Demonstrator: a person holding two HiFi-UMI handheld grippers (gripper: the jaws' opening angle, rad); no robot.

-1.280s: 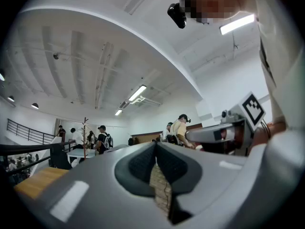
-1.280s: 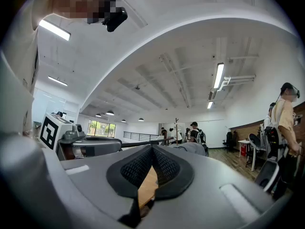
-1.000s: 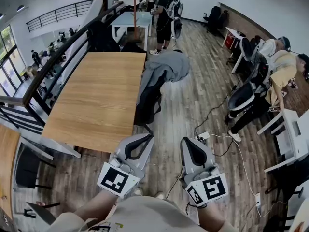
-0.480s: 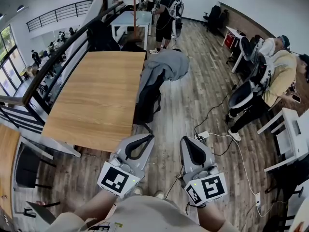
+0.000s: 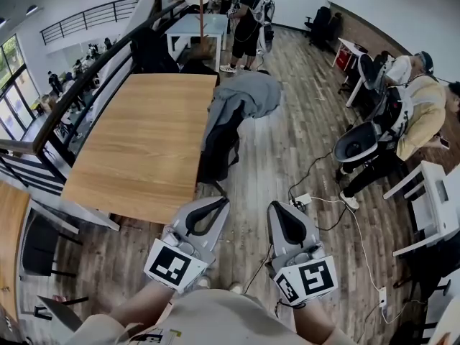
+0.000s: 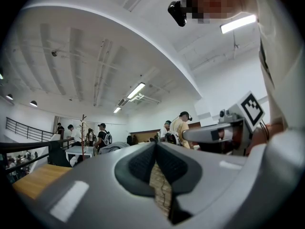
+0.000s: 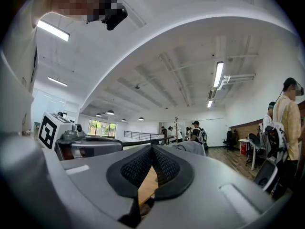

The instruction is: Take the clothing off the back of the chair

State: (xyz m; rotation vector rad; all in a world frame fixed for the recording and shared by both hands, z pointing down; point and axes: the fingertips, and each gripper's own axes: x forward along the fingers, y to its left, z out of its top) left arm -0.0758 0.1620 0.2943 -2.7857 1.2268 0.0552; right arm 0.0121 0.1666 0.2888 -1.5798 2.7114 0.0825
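Clothing [image 5: 244, 100], whole from head view, mere grey sliver beyond right gripper [image 7: 151, 148]

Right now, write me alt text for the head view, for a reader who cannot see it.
A grey garment hangs over the back of a dark chair at the right edge of a wooden table. Nearer the camera, the left claw and right claw are shut, empty and short of it.
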